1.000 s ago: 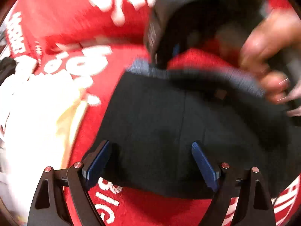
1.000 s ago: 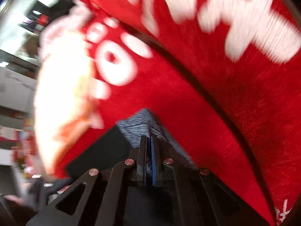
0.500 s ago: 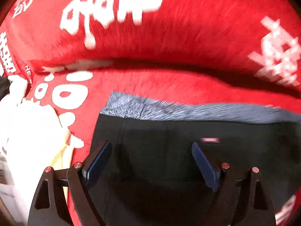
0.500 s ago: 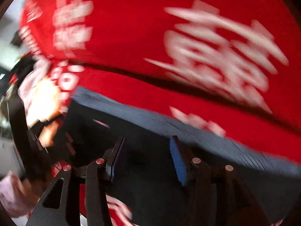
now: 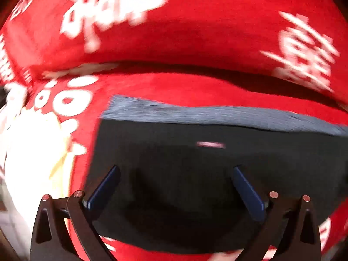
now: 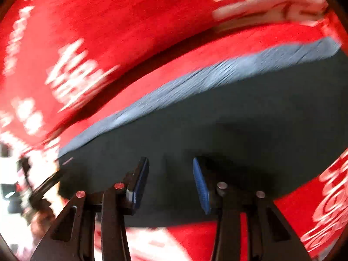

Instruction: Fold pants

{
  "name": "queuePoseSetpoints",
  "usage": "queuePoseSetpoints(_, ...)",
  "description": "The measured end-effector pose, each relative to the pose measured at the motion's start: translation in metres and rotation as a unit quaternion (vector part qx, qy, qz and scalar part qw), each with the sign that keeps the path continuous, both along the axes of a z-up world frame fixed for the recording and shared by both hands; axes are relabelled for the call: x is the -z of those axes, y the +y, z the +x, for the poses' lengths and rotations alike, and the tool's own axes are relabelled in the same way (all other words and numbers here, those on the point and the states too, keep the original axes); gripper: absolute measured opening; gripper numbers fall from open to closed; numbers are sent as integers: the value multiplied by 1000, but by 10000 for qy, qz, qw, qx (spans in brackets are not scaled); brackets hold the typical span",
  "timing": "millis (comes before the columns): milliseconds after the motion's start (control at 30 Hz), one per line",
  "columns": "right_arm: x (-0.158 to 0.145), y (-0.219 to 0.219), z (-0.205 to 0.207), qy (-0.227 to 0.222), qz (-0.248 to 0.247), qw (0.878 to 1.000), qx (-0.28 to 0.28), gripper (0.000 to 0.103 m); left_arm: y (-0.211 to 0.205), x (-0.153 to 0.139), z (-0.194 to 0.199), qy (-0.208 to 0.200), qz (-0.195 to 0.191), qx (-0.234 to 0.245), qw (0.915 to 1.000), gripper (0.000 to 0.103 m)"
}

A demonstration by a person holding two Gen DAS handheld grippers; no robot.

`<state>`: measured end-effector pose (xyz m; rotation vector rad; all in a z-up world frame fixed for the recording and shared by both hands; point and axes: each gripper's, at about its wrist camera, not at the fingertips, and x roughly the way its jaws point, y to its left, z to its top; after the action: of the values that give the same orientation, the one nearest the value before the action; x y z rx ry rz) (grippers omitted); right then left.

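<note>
The black pants [image 5: 184, 174] lie folded into a flat rectangle on a red cloth [image 5: 195, 32] with white lettering. A grey ribbed waistband [image 5: 217, 113] runs along the far edge, and a small pink tag [image 5: 210, 144] shows on top. My left gripper [image 5: 174, 187] is open and empty, hovering over the near part of the pants. In the right wrist view the same pants [image 6: 217, 126] with the grey band [image 6: 195, 80] fill the middle. My right gripper [image 6: 170, 180] is open and empty above their near edge.
The red cloth [image 6: 108, 21] covers the whole surface and rises in a fold behind the pants. A pale yellow and white patch [image 5: 32, 152] lies to the left of the pants. Dark clutter [image 6: 19, 184] shows at the left edge of the right wrist view.
My right gripper was shut on the waistband corner, then opened and drew back over the flat pants. My left gripper stayed open and pulled back slightly. The hand left the left view.
</note>
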<state>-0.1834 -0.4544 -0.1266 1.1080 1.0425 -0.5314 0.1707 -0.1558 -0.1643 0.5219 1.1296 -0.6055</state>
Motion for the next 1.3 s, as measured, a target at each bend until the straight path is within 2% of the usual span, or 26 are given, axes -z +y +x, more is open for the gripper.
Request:
queuePoseSetpoints(133, 18, 76, 17, -740, 1107, 9905, -330, 45, -36, 14, -41, 43, 227, 683, 9974, 103)
queuePoseSetpoints(233, 31, 116, 37, -899, 1338, 9856, -510, 45, -43, 37, -47, 207, 485, 824, 9952, 103)
queuePoseSetpoints(267, 36, 125, 43, -926, 1412, 9846, -462, 45, -44, 44, -49, 121, 601, 886, 9942, 103)
queuePoseSetpoints(367, 48, 127, 44, -1012, 1567, 9824, -84, 45, -46, 48, -63, -278, 838, 1288, 9877, 103)
queuePoseSetpoints(500, 53, 120, 35, -1126, 1453, 9827, 210, 45, -43, 46, -58, -162, 640, 1276, 9896, 103)
queuePoseSetpoints(600, 60, 101, 20, -1216, 1561, 9789, 512, 45, -41, 46, -55, -192, 591, 1322, 9893, 103)
queuePoseSetpoints(633, 65, 97, 20, -1303, 1666, 9753, 635, 35, -38, 45, -52, -172, 522, 1332, 9896, 103)
queuePoseSetpoints(667, 66, 92, 21, -1325, 1717, 9737, 702, 18, -34, 44, -50, -121, 438, 1344, 9899, 103)
queuePoseSetpoints(700, 65, 90, 27, -1205, 1678, 9761, 676, 8, -31, 40, -50, -23, 339, 1369, 9900, 103)
queuePoseSetpoints(800, 37, 89, 28, -1401, 1359, 9795, 493, 8, -15, 34, -49, 230, 103, 1474, 9888, 103)
queuePoseSetpoints(867, 26, 98, 25, -1263, 1121, 9852, 295, 8, -11, 37, -52, 149, 187, 1589, 9870, 103)
queuePoseSetpoints(1000, 59, 109, 25, -721, 1203, 9897, 295, 8, -11, 48, -58, -263, 588, 1947, 9787, 103)
queuePoseSetpoints(1067, 61, 108, 20, -812, 1328, 9871, 372, 13, -12, 44, -56, -118, 619, 1813, 9814, 103)
queuePoseSetpoints(1133, 53, 107, 16, -580, 1349, 9889, 242, 21, -13, 36, -56, 79, 551, 1653, 9847, 103)
queuePoseSetpoints(1200, 34, 102, 15, -388, 999, 9942, 46, 21, -18, 24, -64, 176, 399, 1603, 9861, 103)
queuePoseSetpoints(1267, 4, 89, 11, -233, 140, 9995, -183, 21, -30, 13, -78, 170, 186, 1676, 9855, 103)
queuePoseSetpoints(1300, -4, 83, 11, -166, -95, 9996, -220, 21, -39, 10, -86, 163, 79, 1731, 9847, 103)
